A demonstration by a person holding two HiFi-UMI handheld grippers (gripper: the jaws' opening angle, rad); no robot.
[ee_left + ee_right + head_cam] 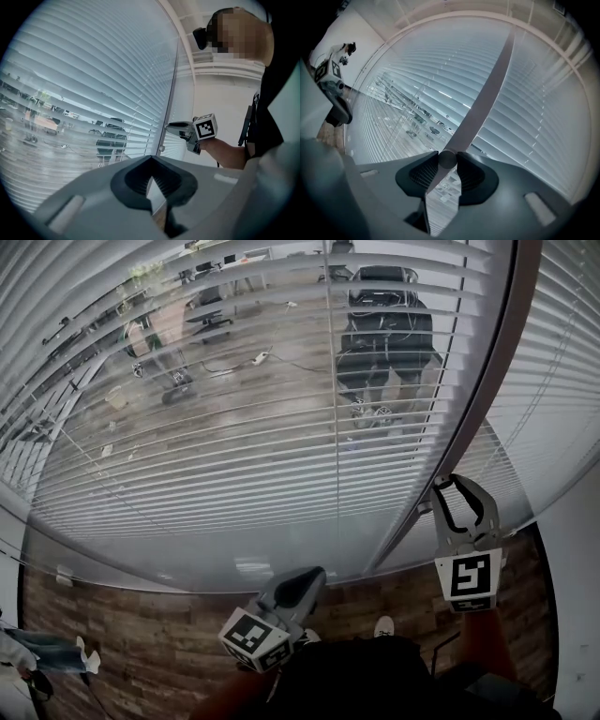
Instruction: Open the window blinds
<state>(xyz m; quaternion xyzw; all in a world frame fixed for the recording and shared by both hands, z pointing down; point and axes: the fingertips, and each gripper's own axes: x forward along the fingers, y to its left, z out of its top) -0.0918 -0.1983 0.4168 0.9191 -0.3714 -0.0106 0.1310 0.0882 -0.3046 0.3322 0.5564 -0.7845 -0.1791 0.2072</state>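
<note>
The white slatted blinds (234, 456) cover the window ahead, and their slats are tilted enough to see through. A grey upright rod (487, 93) crosses the right gripper view, and its round part sits between the pads. My right gripper (452, 486) reaches level to the dark post (487, 390) between the two blinds and is shut on that rod. My left gripper (300, 585) hangs lower, back from the window. Its fingertips meet, with nothing between them (151, 161). The right gripper (169, 126) also shows from the side in the left gripper view.
A second blind (562, 399) hangs to the right of the post. Wood-pattern floor (122, 643) runs along the window's base. A white wall (220, 108) stands on the right. The glass shows a dim figure (384, 343) and office furniture behind the slats.
</note>
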